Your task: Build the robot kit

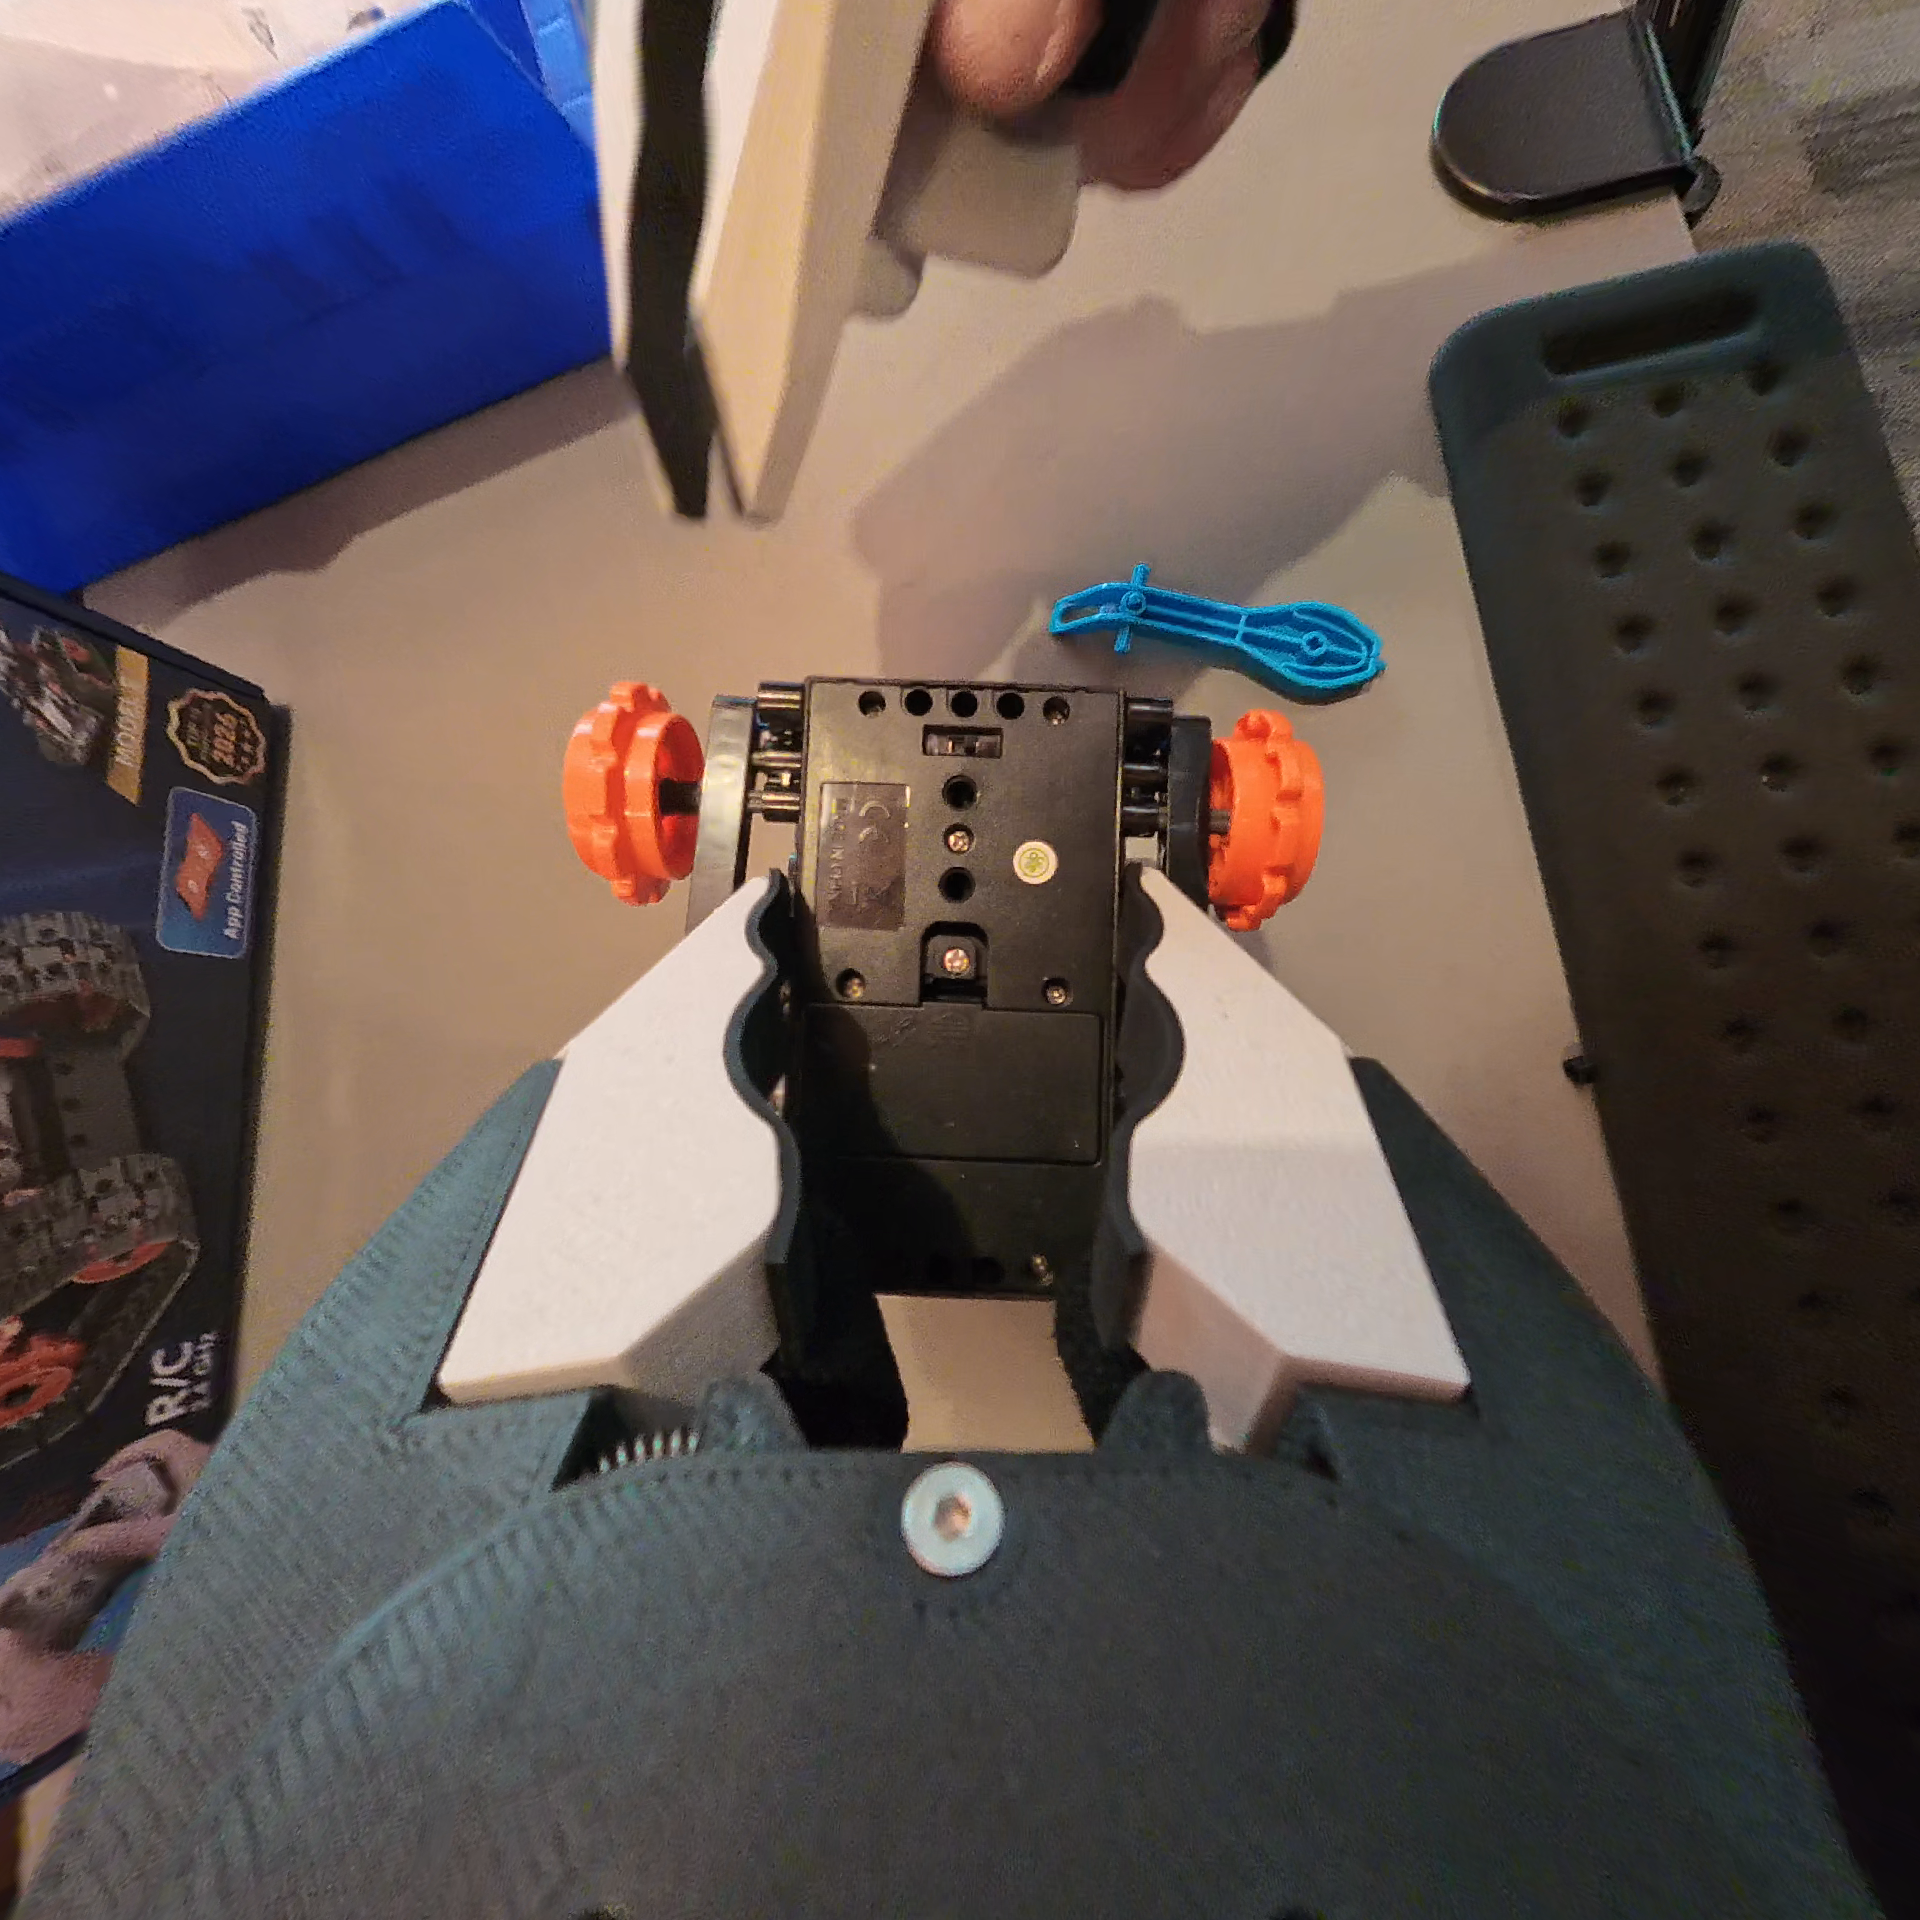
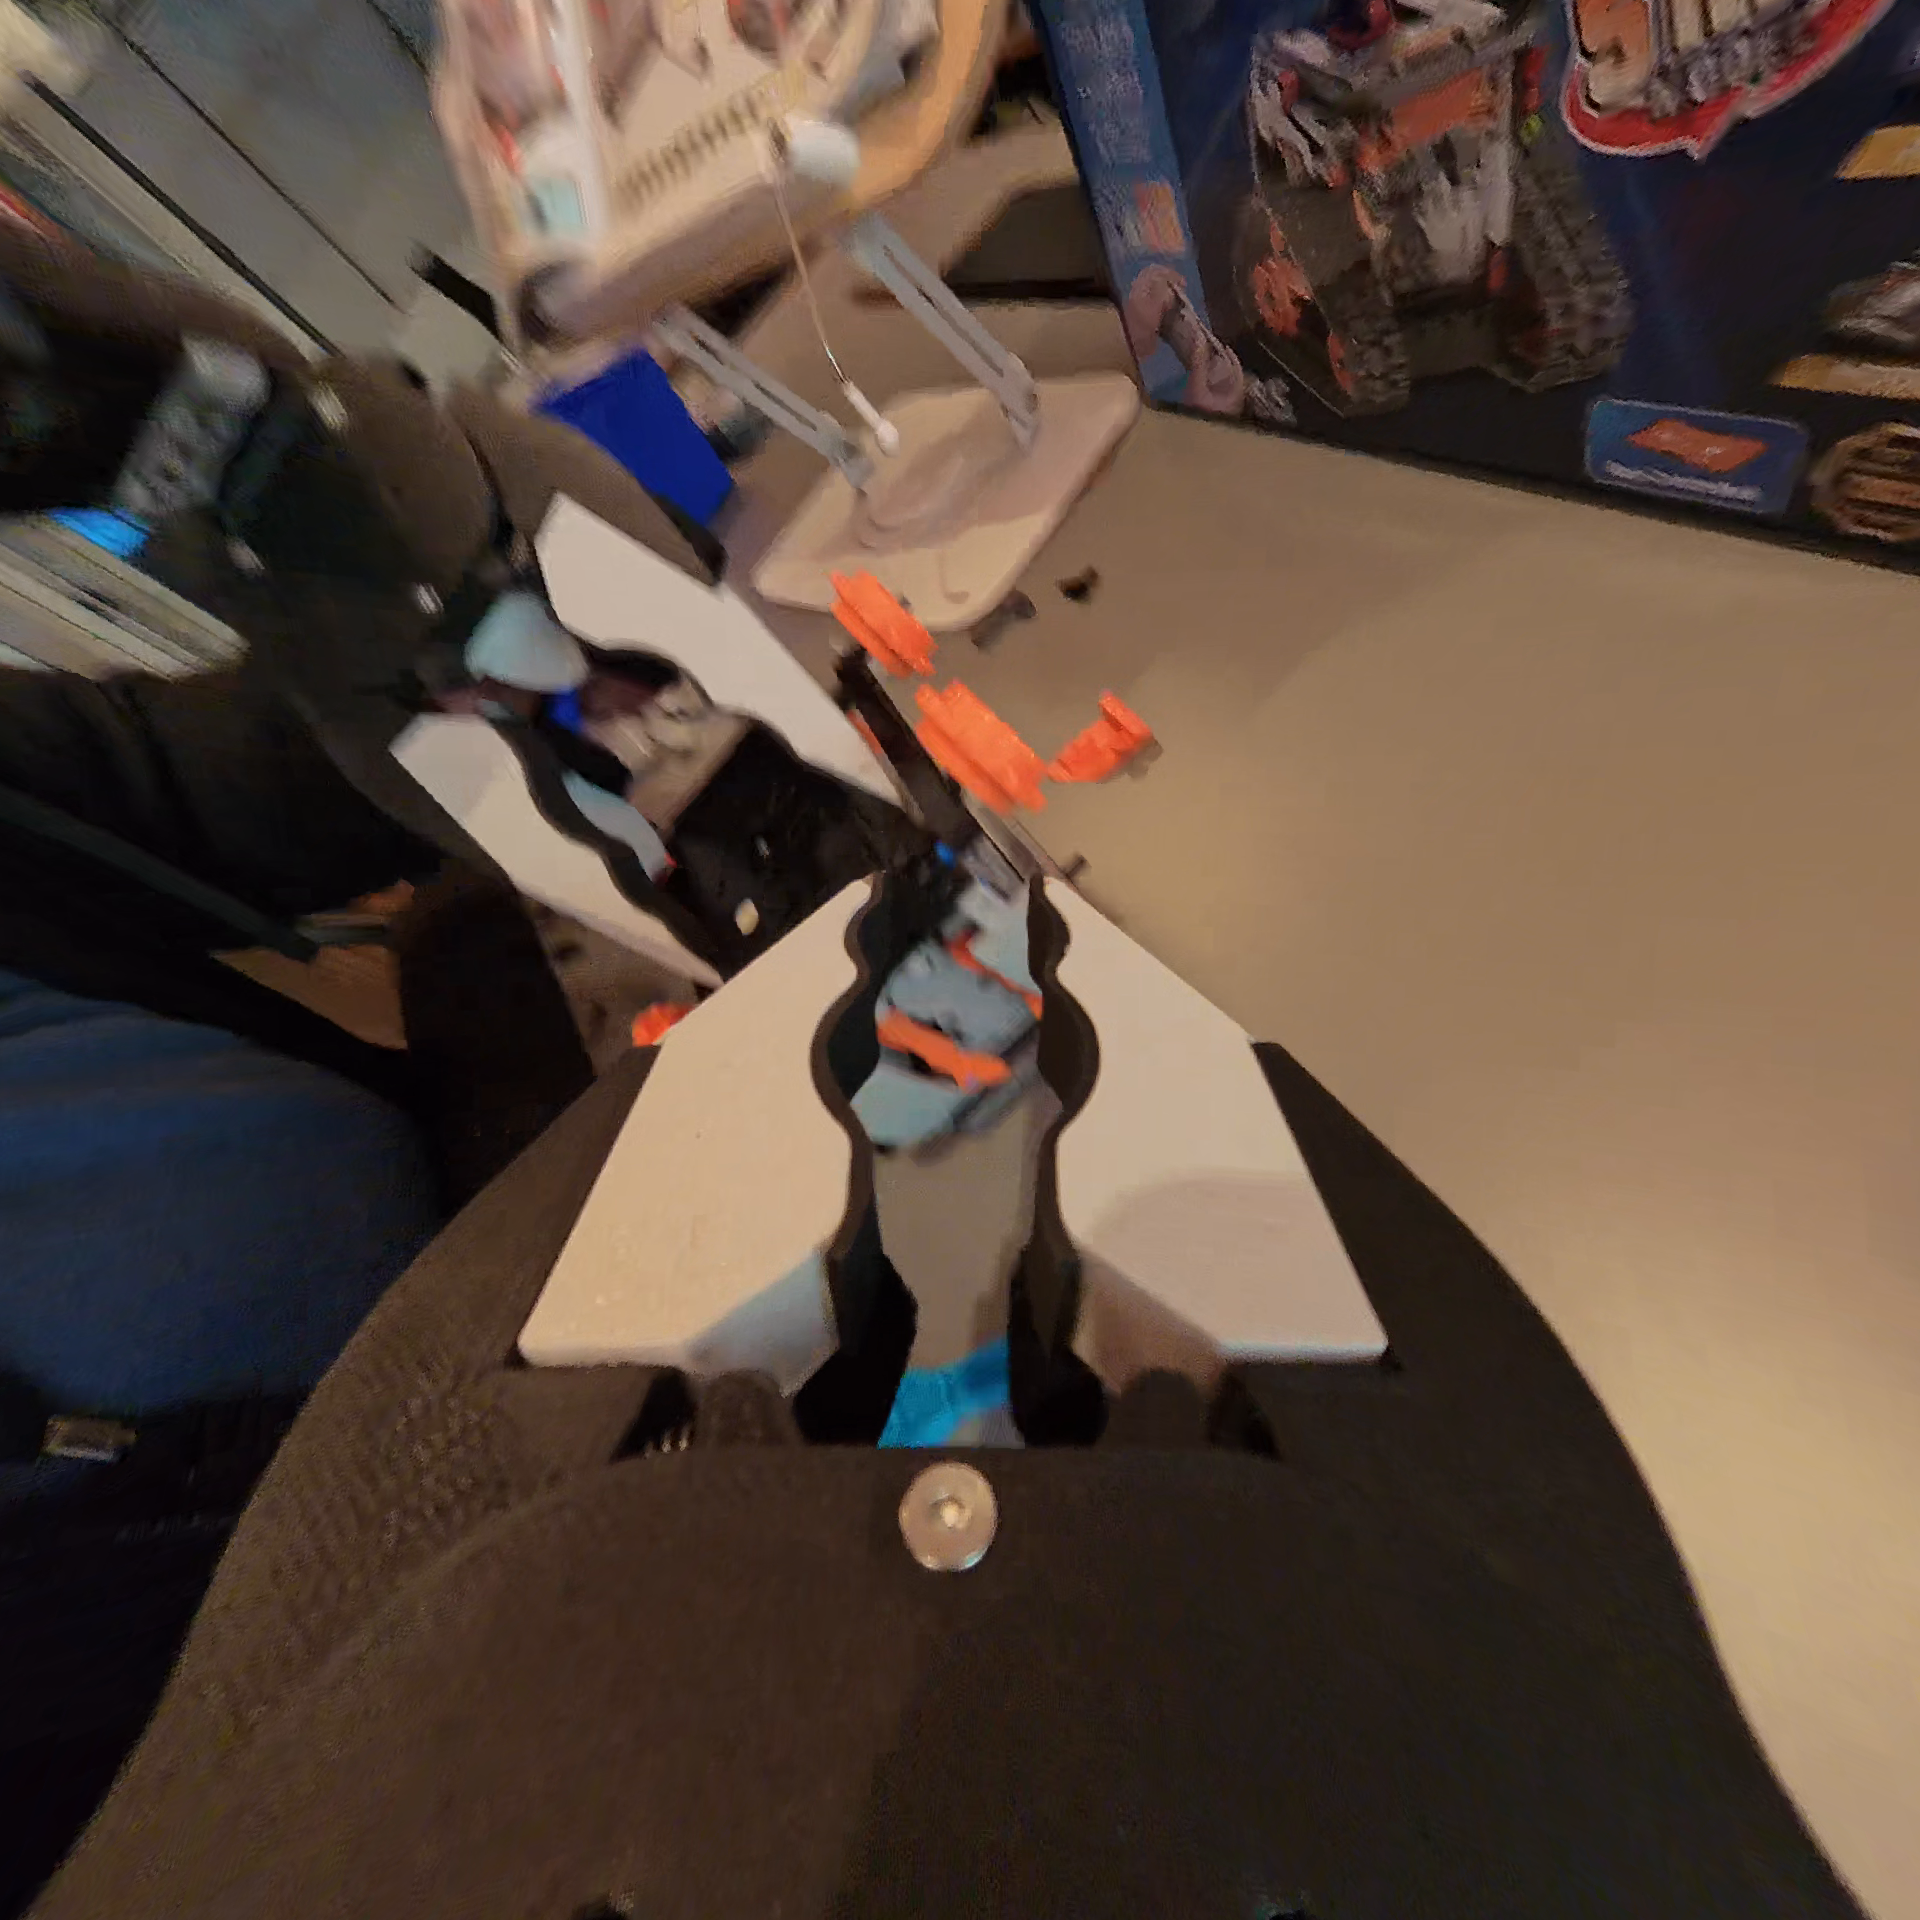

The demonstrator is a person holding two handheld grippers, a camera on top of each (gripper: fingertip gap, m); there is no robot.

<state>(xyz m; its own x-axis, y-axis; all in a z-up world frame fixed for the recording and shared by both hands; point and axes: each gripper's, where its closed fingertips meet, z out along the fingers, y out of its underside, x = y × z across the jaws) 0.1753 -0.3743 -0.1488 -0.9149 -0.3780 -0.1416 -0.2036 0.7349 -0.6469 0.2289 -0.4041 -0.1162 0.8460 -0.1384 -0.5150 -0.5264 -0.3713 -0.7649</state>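
A: Left hand-held gripper [image 1: 956, 894]?
B: Clenched on black motor block [image 1: 966, 831]; orange wheels [image 1: 629, 790] flanking fingertips; blue tool [image 1: 1216, 634] ahead-right on counter [image 1: 468, 727].
A: Right hand-held gripper [image 2: 956, 894]?
B: Clenched, apparently empty, just beside block.

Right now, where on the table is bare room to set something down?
Bare table lies between the printed box and the toy's left orange wheel. It is crowded around the blue tool, beside the dark perforated tray.
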